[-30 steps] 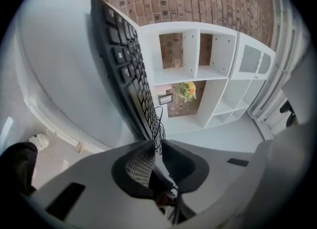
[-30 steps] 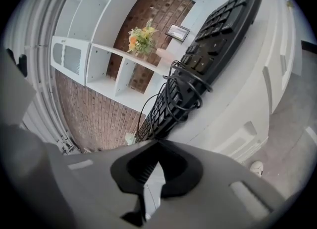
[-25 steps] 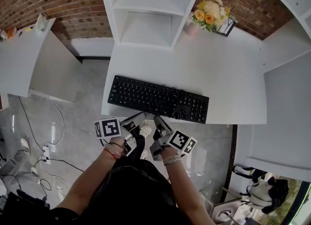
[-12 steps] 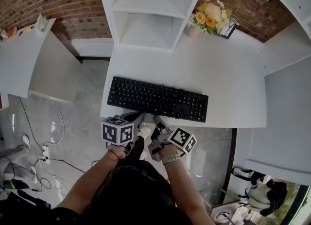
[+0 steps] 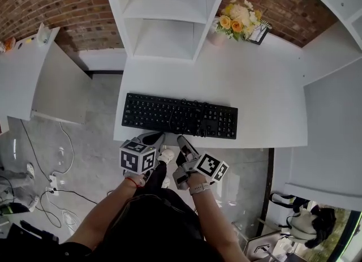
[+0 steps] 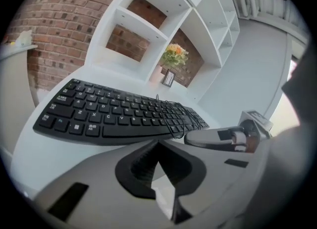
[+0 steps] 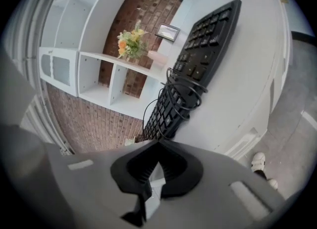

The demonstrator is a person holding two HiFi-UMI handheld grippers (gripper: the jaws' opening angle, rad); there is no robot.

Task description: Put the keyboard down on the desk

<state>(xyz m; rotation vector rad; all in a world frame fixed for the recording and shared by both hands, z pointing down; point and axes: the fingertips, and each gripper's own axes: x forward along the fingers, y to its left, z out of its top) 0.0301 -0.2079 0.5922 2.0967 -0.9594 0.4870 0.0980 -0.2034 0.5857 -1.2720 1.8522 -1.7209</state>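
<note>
A black keyboard lies flat on the white desk, near its front edge, with its cable coiled on top of the keys. Both grippers hang just in front of the desk edge, apart from the keyboard. My left gripper is shut with nothing in it. My right gripper is also shut and empty. The left gripper view has the keyboard just beyond the shut left gripper. In the right gripper view the keyboard and cable lie ahead of the right gripper.
A white shelf unit stands at the back of the desk, with a flower vase and a small picture frame beside it. A second white desk is at the left. Cables lie on the floor.
My left gripper has rolled about its own axis, so its marker cube shows different faces. Its jaws have closed. The keyboard and the right gripper have stayed where they were.
</note>
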